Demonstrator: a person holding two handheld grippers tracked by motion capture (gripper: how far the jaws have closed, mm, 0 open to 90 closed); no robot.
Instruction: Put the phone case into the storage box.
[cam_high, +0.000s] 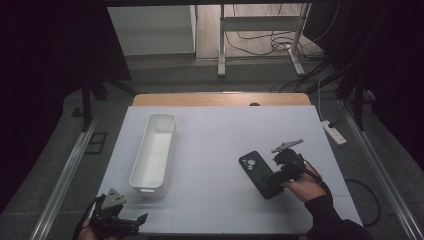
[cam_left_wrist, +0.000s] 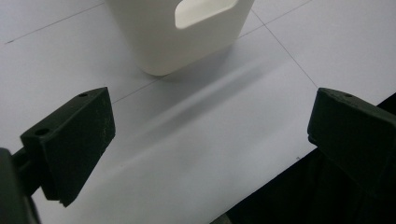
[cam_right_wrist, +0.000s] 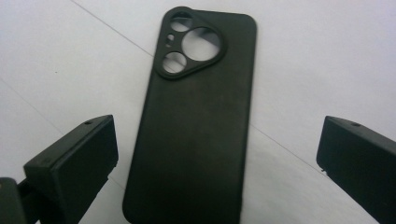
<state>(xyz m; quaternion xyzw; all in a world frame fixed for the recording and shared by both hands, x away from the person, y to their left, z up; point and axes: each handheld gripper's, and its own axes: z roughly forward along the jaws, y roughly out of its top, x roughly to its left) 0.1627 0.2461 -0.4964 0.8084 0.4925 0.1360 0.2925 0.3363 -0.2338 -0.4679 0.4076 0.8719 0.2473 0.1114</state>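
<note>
Black phone case (cam_right_wrist: 196, 121) lies flat at centre frame, right gripper (cam_right_wrist: 215, 163) jaws spread to straddle it. Left gripper (cam_left_wrist: 210, 154), jaws spread, waits near the white bin (cam_left_wrist: 182, 32).

Bin (cam_high: 153, 150) left on table (cam_high: 220, 210), phone case (cam_high: 259, 173) right, well apart.

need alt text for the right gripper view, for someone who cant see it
A black phone case lies flat, back up, on a white table, its camera cut-outs at the far end. The right tool hangs just above it, open, with one black jaw on either side of the case and neither touching it.
</note>
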